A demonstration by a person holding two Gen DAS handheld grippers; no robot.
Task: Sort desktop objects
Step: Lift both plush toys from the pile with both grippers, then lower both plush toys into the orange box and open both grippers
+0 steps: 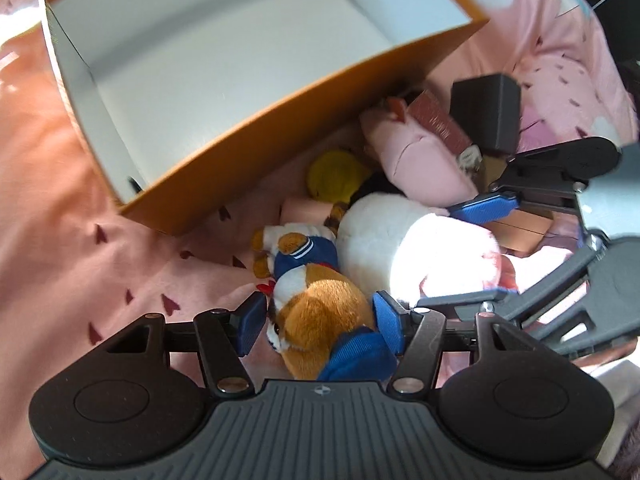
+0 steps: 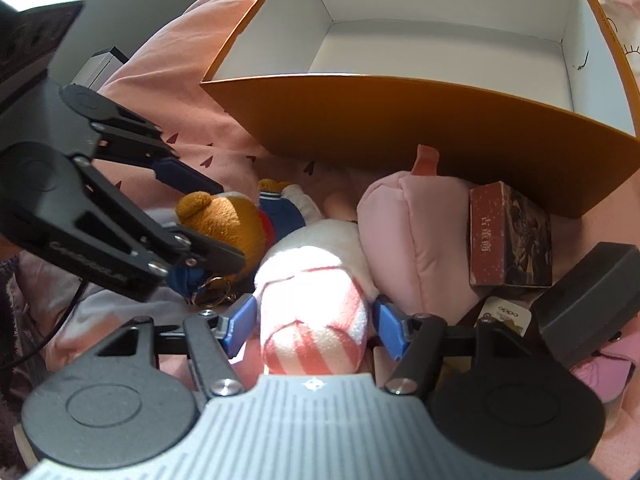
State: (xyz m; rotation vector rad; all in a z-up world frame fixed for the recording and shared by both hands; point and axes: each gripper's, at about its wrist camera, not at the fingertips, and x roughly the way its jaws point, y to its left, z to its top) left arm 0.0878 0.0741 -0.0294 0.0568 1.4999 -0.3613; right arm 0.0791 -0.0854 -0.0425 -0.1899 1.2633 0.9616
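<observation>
An empty orange box with white inside (image 1: 224,64) (image 2: 440,40) lies on a pink sheet. In front of it is a pile of toys. My left gripper (image 1: 320,324) has its blue pads around the head of a brown-and-white plush dog in blue clothes (image 1: 316,304) (image 2: 240,224). My right gripper (image 2: 316,324) (image 1: 488,248) has its pads around a white plush with a pink striped end (image 2: 316,320) (image 1: 404,248). I cannot tell whether either gripper is squeezing its toy or only around it.
A pink padded pouch (image 2: 408,232) (image 1: 420,160), a dark red small box (image 2: 508,232), a black box (image 2: 588,300) (image 1: 488,112), a yellow-green ball (image 1: 336,176) and a brown box (image 1: 520,224) lie beside the plush toys. The pink sheet (image 1: 80,240) extends left.
</observation>
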